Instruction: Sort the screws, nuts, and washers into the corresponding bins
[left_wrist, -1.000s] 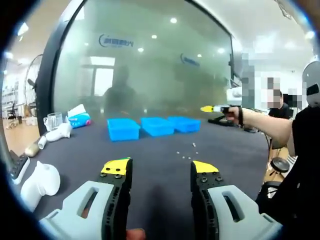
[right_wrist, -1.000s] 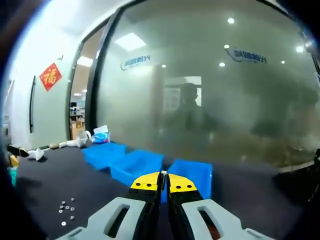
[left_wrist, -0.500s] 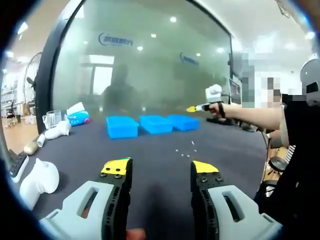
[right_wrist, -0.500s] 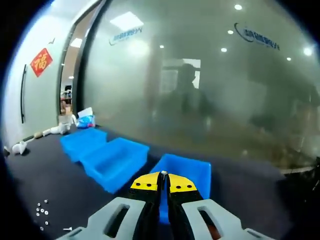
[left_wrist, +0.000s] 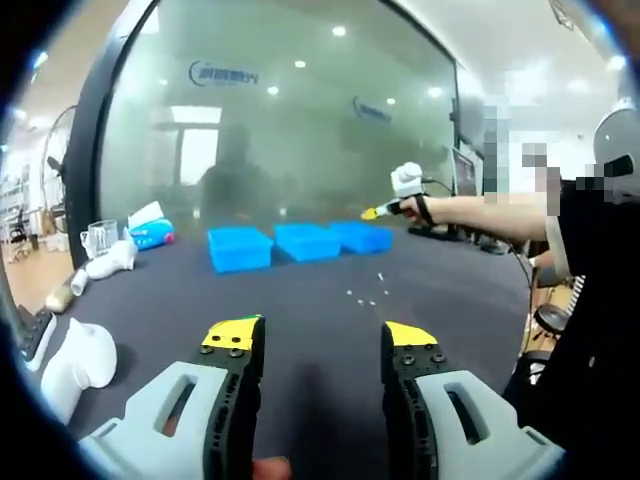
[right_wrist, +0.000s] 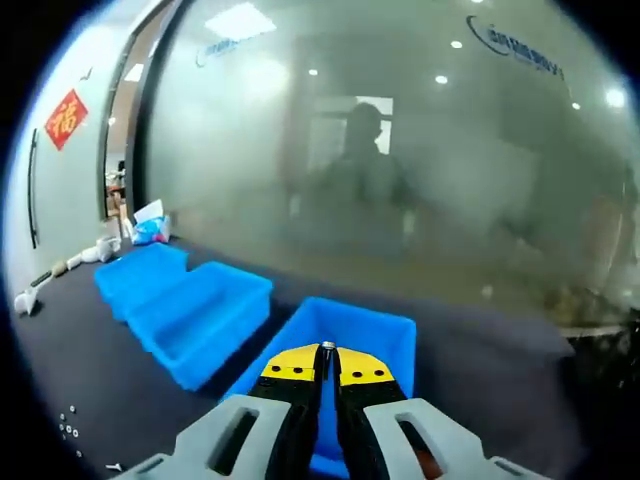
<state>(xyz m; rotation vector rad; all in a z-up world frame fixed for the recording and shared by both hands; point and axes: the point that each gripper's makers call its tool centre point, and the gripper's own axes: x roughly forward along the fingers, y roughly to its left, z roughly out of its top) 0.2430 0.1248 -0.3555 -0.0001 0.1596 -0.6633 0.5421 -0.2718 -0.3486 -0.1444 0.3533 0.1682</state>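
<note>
Right tongs (right_wrist: 327, 368) pinch a tiny, light, slippery screw (right_wrist: 326, 348) by its shank, lower centre; left tongs (left_wrist: 322, 342) spread.

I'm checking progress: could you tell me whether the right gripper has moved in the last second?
Yes: the right gripper moved leftward, now over the nearest blue bin.

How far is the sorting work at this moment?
Done: cannot tell; the bins' contents are not visible. In hand: the right tool is shut on a small metal part, above the nearest blue bin. Left: loose small parts lie on the dark table; the left tool is open.
</note>
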